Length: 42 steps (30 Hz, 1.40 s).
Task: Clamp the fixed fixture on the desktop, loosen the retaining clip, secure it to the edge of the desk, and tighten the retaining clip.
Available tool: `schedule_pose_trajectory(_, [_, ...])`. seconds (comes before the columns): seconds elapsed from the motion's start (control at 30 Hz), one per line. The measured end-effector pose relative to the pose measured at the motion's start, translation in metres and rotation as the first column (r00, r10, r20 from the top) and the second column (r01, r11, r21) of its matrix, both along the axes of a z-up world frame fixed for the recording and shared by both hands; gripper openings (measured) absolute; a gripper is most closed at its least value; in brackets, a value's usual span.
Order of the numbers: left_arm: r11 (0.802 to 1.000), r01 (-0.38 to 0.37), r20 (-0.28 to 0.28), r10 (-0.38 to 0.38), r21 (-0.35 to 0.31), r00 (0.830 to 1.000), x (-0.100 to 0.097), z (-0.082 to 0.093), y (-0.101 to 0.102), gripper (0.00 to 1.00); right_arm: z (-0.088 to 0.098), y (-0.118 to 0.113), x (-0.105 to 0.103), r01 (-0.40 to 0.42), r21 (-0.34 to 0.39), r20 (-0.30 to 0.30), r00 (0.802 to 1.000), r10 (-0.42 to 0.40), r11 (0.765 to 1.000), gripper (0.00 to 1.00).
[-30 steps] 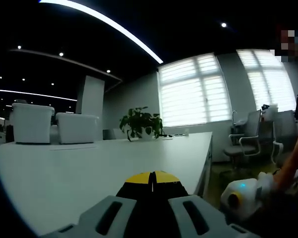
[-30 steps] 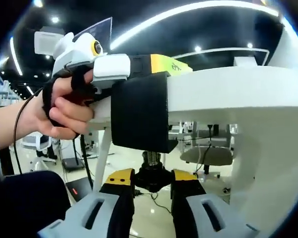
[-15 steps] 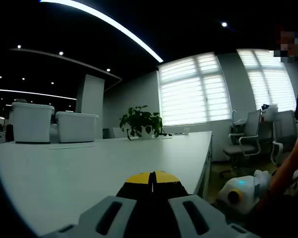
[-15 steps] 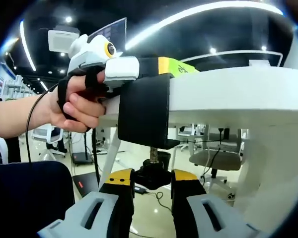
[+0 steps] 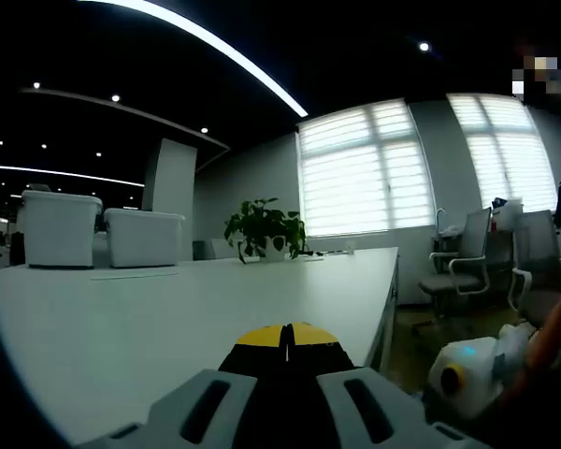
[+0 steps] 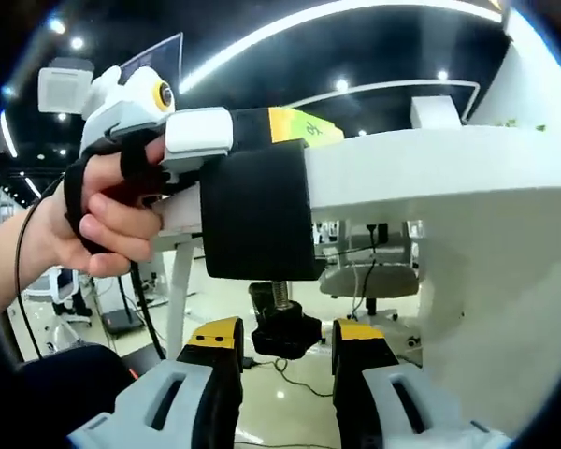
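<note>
Your left gripper [image 6: 252, 126] is closed flat on the top plate of the black clamp [image 6: 257, 210], and the reason looks plain: it pins the clamp down on the white worktop [image 6: 421, 173] so the body cannot twist or drop while the screw is worked from below. In the left gripper view those same yellow-tipped jaws [image 5: 285, 339] lie pressed together along the worktop [image 5: 187, 309], looking out toward a potted plant [image 5: 262, 229] and two white bins [image 5: 103, 234] far ahead. The clamp hooks over the worktop's edge, its dark block hanging just ahead of and above your right gripper [image 6: 282, 335], with the threaded screw [image 6: 279, 295] dropping out of its underside to a black knob [image 6: 285, 332]. Your right gripper comes up from beneath with that knob between its yellow tips; the jaws stand narrow about it, though whether they actually touch the knob you cannot tell from here. Approaching from below puts the jaws in line with the screw, which I judge suits turning it to tighten the clip. As for writing, the yellow pad on the left gripper carries a small dark mark, too blurred to read; no brand or label is legible elsewhere.
</note>
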State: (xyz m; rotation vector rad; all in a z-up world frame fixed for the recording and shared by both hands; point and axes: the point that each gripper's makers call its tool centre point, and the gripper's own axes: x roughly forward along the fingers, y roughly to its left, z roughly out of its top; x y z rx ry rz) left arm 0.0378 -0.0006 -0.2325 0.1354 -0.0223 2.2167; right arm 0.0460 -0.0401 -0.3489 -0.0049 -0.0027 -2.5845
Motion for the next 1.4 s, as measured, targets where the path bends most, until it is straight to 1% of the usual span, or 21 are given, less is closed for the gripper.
schedule_pose_trajectory(0.03, [1.0, 0.0, 0.002, 0.0, 0.0, 1.0, 0.0, 0.0, 0.0, 0.01, 0.001, 0.001, -0.003, 0.021, 0.034, -0.027, 0.999, -0.02, 0.999, 0.32])
schedule_pose_trajectory(0.07, [1.0, 0.0, -0.003, 0.0, 0.0, 1.0, 0.001, 0.0, 0.0, 0.01, 0.002, 0.001, -0.004, 0.035, 0.055, -0.04, 0.999, -0.032, 0.998, 0.29])
schedule_pose_trajectory(0.1, [1.0, -0.001, -0.01, 0.001, -0.001, 1.0, 0.001, 0.0, 0.0, 0.01, 0.002, -0.001, -0.003, 0.03, 0.049, -0.041, 0.999, -0.028, 0.998, 0.27])
schedule_pose_trajectory(0.27, [1.0, 0.002, -0.014, -0.002, -0.002, 1.0, 0.002, 0.001, 0.0, 0.01, 0.002, 0.003, -0.002, 0.029, 0.025, -0.044, 0.999, -0.028, 0.999, 0.27])
schedule_pose_trajectory(0.37, [1.0, -0.001, -0.036, 0.001, -0.005, 0.999, 0.003, 0.002, 0.0, 0.01, 0.002, 0.002, -0.001, -0.014, 0.016, -0.036, 0.999, 0.015, 1.0, 0.26])
schedule_pose_trajectory(0.43, [1.0, -0.003, -0.042, 0.002, -0.005, 0.999, 0.003, 0.002, 0.0, 0.01, 0.001, -0.001, -0.002, -0.066, 0.013, -0.026, 0.997, 0.066, 0.998, 0.26])
schedule_pose_trajectory(0.5, [1.0, -0.002, -0.041, 0.002, -0.005, 0.999, 0.003, 0.002, 0.0, 0.01, 0.001, -0.002, -0.002, -0.112, 0.04, -0.028, 0.993, 0.113, 0.993, 0.26])
schedule_pose_trajectory(0.6, [1.0, -0.001, -0.047, 0.001, -0.006, 0.999, 0.003, 0.002, 0.0, 0.01, 0.001, -0.003, -0.004, -0.183, 0.038, -0.027, 0.982, 0.185, 0.982, 0.26])
schedule_pose_trajectory(0.67, [1.0, -0.001, -0.047, 0.0, -0.006, 0.999, 0.003, 0.002, 0.0, 0.01, 0.0, -0.006, -0.004, -0.238, 0.067, -0.043, 0.97, 0.241, 0.969, 0.26])
schedule_pose_trajectory(0.7, [1.0, -0.001, -0.047, 0.0, -0.006, 0.999, 0.003, 0.002, 0.0, 0.01, 0.0, -0.006, -0.004, -0.248, 0.064, -0.036, 0.968, 0.25, 0.967, 0.26])
schedule_pose_trajectory(0.73, [1.0, -0.001, -0.05, 0.0, -0.006, 0.999, 0.003, 0.002, 0.0, 0.01, 0.0, -0.007, -0.005, -0.261, 0.078, -0.039, 0.964, 0.264, 0.962, 0.26])
schedule_pose_trajectory(0.8, [1.0, -0.001, -0.051, 0.0, -0.006, 0.999, 0.003, 0.002, 0.0, 0.01, -0.001, -0.007, -0.004, -0.257, 0.084, -0.04, 0.965, 0.261, 0.963, 0.26])
schedule_pose_trajectory(0.87, [1.0, 0.0, -0.049, 0.0, -0.006, 0.999, 0.003, 0.002, 0.0, 0.01, -0.003, -0.007, -0.004, -0.242, 0.075, -0.037, 0.969, 0.245, 0.967, 0.27])
schedule_pose_trajectory(0.93, [1.0, -0.001, -0.047, 0.001, -0.006, 0.999, 0.003, 0.002, 0.0, 0.01, -0.009, -0.007, -0.005, -0.215, 0.067, -0.016, 0.976, 0.216, 0.974, 0.29])
schedule_pose_trajectory(1.0, [1.0, 0.0, -0.047, 0.0, -0.006, 0.999, 0.003, 0.002, 0.0, 0.01, -0.015, -0.001, -0.005, -0.171, 0.076, -0.019, 0.985, 0.173, 0.982, 0.33])
schedule_pose_trajectory(1.07, [1.0, 0.0, -0.046, 0.0, -0.006, 0.999, 0.003, 0.002, 0.0, 0.01, -0.018, 0.008, -0.002, -0.119, 0.059, -0.02, 0.993, 0.12, 0.991, 0.36])
schedule_pose_trajectory(1.13, [1.0, 0.0, -0.045, 0.0, -0.005, 0.999, 0.003, 0.002, 0.001, 0.01, -0.013, 0.016, -0.001, -0.067, 0.01, -0.034, 0.997, 0.067, 0.998, 0.36])
schedule_pose_trajectory(1.2, [1.0, 0.0, -0.045, 0.0, -0.005, 0.999, 0.003, 0.002, 0.001, 0.01, -0.007, 0.028, 0.002, -0.013, -0.06, -0.052, 0.999, 0.009, 0.998, 0.36])
schedule_pose_trajectory(1.23, [1.0, 0.001, -0.042, -0.001, -0.005, 0.999, 0.003, 0.002, 0.001, 0.01, -0.008, 0.031, 0.003, 0.006, -0.073, -0.044, 0.999, -0.01, 0.997, 0.37])
schedule_pose_trajectory(1.3, [1.0, 0.004, -0.034, -0.005, -0.004, 0.999, 0.003, 0.001, 0.001, 0.01, -0.011, 0.034, 0.003, 0.044, -0.098, -0.057, 0.997, -0.05, 0.994, 0.39])
schedule_pose_trajectory(1.4, [1.0, 0.007, -0.026, -0.007, -0.003, 1.0, 0.003, 0.001, 0.001, 0.01, -0.01, 0.03, 0.004, 0.058, -0.115, -0.06, 0.996, -0.065, 0.992, 0.35])
